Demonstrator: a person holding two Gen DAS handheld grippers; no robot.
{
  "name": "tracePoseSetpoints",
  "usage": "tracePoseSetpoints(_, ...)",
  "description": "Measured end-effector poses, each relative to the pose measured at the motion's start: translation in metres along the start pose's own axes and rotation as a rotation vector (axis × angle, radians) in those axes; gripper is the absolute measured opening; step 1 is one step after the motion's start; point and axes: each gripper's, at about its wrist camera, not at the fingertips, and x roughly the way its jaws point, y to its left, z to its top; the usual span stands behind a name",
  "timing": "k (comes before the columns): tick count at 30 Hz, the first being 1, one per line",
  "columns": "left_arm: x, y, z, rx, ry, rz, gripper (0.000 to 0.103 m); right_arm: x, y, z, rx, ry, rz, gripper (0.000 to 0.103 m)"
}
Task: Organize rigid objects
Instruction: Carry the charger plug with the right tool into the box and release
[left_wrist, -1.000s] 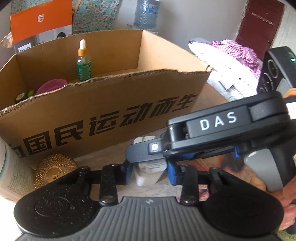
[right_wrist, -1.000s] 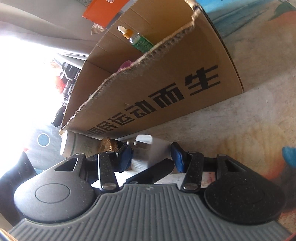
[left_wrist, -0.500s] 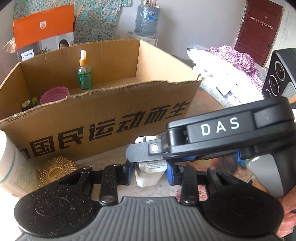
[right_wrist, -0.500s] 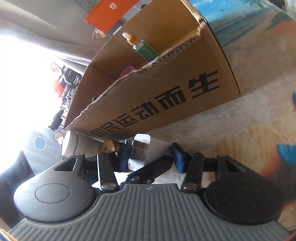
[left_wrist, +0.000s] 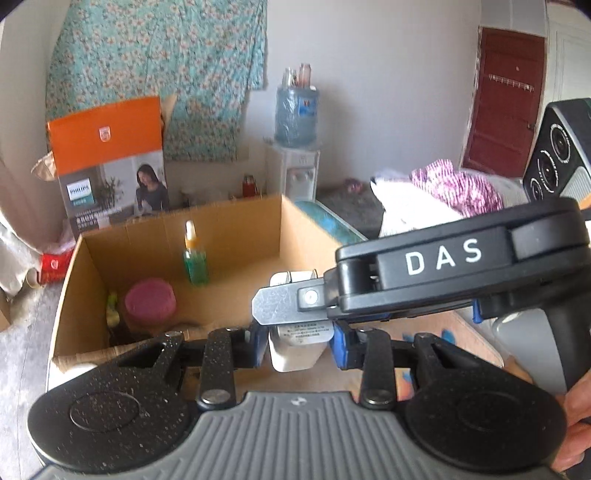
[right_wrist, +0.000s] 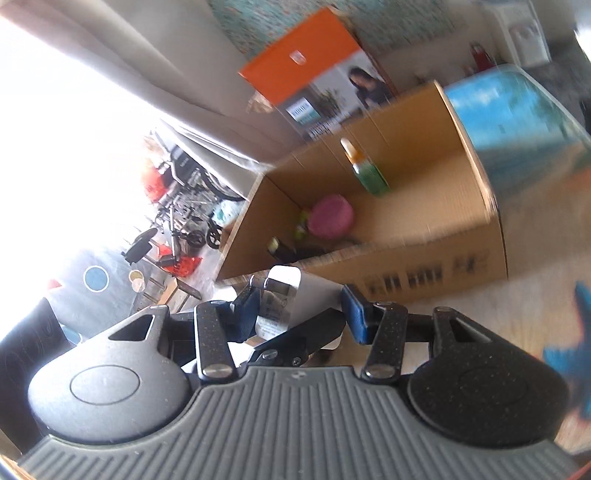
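**Charger held over the box rim, drop still to come**

The white plug-in charger (left_wrist: 295, 347) is off the worktop and sits at the near rim of the open cardboard box (left_wrist: 236, 229), prongs pointing away from the left camera. The left tongs (left_wrist: 298, 345) pinch it by its two sides, blue pads pressed against the white body. The right tongs (right_wrist: 297, 308) reach in from the other side; in the right wrist view their blue pads stand on either side of the same charger, but that picture is blurred and I cannot tell whether they actually press on it or merely bracket it. In the left view the right tool's black body marked DAS crosses just above the charger, its metal tip over the prongs.

Inside the box three things already stand sorted: a green dropper bottle (left_wrist: 195, 264) upright near the far wall, a pink round jar (left_wrist: 149, 301) toward the left wall, and a small dark item with a yellow-green top (left_wrist: 110, 314) tucked in the near-left corner, too shadowed to name. The right half of the box floor is bare cardboard.

Judging from this, the task is well under way: several items are stowed and the charger is on its way in but not yet released. What remains for it is to carry it past the rim, lower it onto the box floor and let go. Whether more items wait on the worktop cannot be seen from here, since the tools hide the near edge.
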Motion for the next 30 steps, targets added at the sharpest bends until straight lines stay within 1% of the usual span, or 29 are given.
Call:
tracePoseSetpoints(3, 0.011, 0.006, 0.020, -0.021, -0.018, -0.008, 0.035, 0.001, 0.002, 0.025, -0.034, -0.006, -0.002, 0.048)
tracePoseSetpoints(7, 0.041, 0.017, 0.047, -0.084, 0.009, -0.030, 0.036, 0.016, -0.003, 0.062, -0.068, 0.013, -0.029, 0.048)
tracePoseSetpoints(10, 0.076, 0.032, 0.064, -0.151, 0.061, -0.048, 0.036, 0.038, -0.017, 0.093, -0.075, 0.057, -0.054, 0.048)
tracePoseSetpoints(12, 0.102, 0.044, 0.074, -0.213, 0.101, -0.064, 0.035, 0.060, -0.028, 0.113, -0.076, 0.092, -0.074, 0.048)
tracePoseSetpoints(17, 0.155, 0.073, 0.085, -0.343, 0.180, -0.083, 0.035, 0.110, -0.054, 0.156, -0.077, 0.184, -0.120, 0.047)
tracePoseSetpoints(21, 0.180, 0.088, 0.085, -0.385, 0.210, -0.074, 0.035, 0.141, -0.070, 0.174, -0.077, 0.233, -0.136, 0.047)
tracePoseSetpoints(24, 0.195, 0.096, 0.084, -0.410, 0.232, -0.071, 0.034, 0.160, -0.074, 0.179, -0.106, 0.256, -0.155, 0.046)
tracePoseSetpoints(30, 0.211, 0.105, 0.079, -0.451, 0.263, -0.072, 0.034, 0.184, -0.068, 0.184, -0.230, 0.283, -0.207, 0.041)
